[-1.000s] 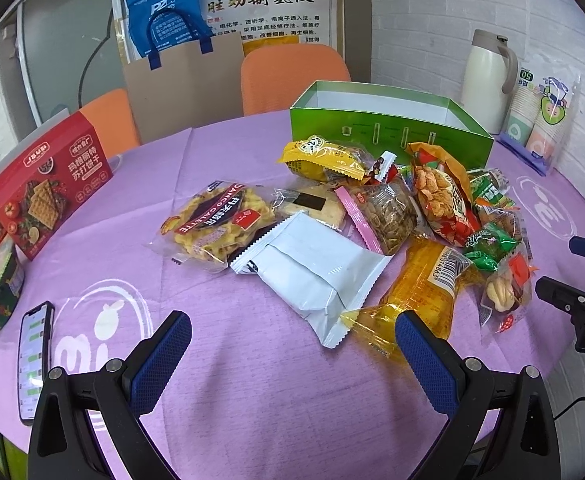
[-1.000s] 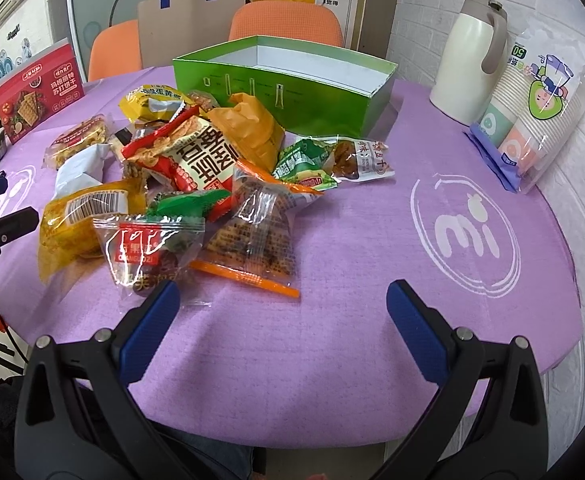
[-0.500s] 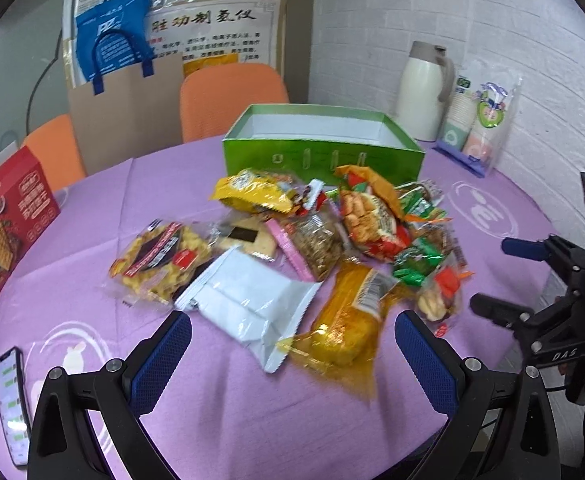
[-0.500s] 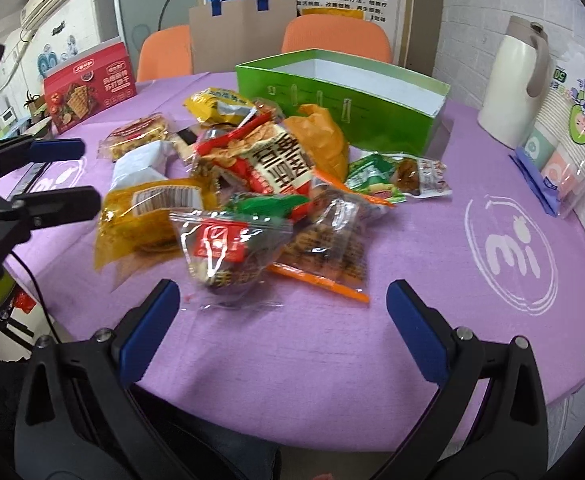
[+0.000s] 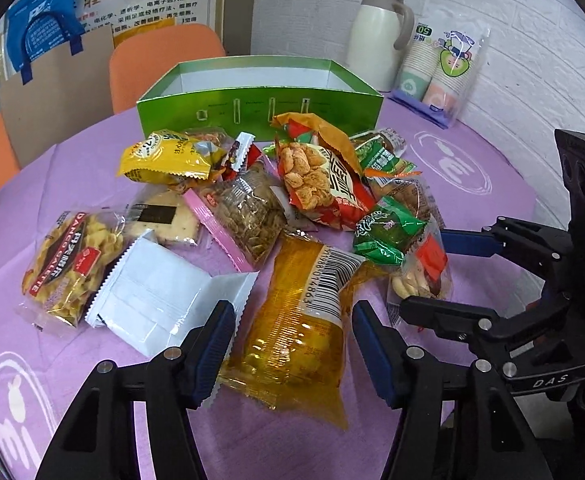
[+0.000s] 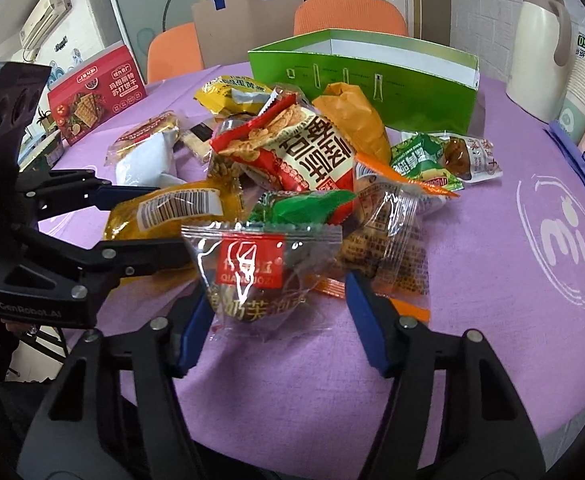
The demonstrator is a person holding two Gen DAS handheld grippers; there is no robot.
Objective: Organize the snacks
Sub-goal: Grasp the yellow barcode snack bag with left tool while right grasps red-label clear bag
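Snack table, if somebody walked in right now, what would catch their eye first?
Probably the heap of snack packets, with the red chip bag on top, mid-table on the purple tablecloth. Just behind it stands the open green box. Nearer the camera, the left gripper straddles the yellow barcoded packet, jaws open, and the right gripper straddles a clear packet with a red label.
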